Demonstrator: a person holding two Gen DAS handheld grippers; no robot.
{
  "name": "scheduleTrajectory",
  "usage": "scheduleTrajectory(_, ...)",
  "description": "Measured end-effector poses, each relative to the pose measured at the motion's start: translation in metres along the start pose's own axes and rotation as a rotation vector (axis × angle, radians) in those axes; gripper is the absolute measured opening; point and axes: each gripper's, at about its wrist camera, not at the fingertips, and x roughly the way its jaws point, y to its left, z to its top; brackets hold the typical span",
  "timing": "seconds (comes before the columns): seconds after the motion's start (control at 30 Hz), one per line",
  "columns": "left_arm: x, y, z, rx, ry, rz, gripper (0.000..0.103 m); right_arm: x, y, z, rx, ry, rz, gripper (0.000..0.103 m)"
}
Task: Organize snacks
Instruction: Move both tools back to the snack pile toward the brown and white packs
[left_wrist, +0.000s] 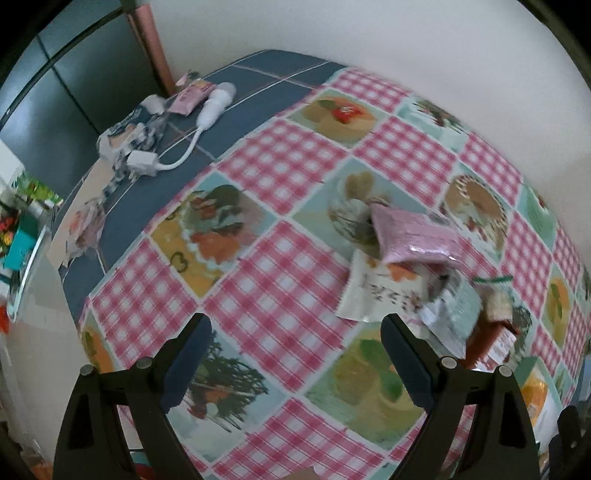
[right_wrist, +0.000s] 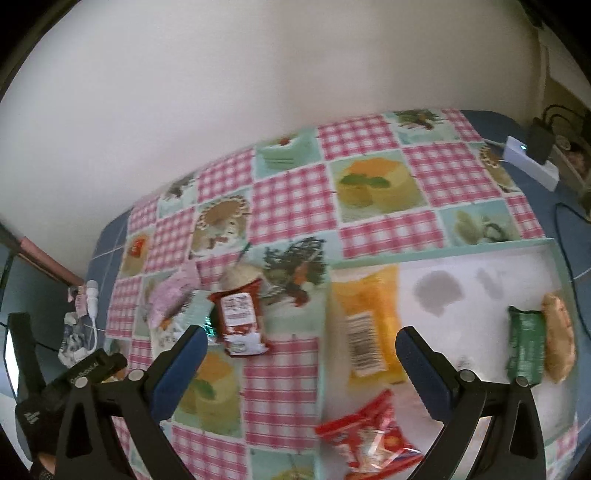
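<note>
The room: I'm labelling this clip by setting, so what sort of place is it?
Probably a home dining or kitchen table: a patchwork food-print tablecloth, loose snack packets beside a shallow white tray, and a white charger with cable at the table's edge.

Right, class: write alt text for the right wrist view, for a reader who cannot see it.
An open right gripper hangs over a white tray holding an orange packet, red packet and green packet; more snacks lie on the checked tablecloth.

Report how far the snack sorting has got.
Done: a yellow packet, a red packet, a green packet and a tan snack lie in the white tray.
In hand: nothing; the left gripper and right gripper are open and empty.
Left: the pink packet and the pile around it, including a dark red packet, on the tablecloth.
</note>
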Motion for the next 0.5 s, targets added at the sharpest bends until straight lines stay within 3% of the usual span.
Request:
scheduleTrajectory(0.23,0.013,0.011,0.009,-0.021,0.021,-0.001,0.093,0.017,0.022,-0.003,-0.02,0.029,0.003,0.103)
scheduleTrajectory(0.5,0.032,0.0,0.018,-0.004,0.054,-0.06,0.093,0.038,0.035,-0.003,-0.039,0.054,-0.008,0.103)
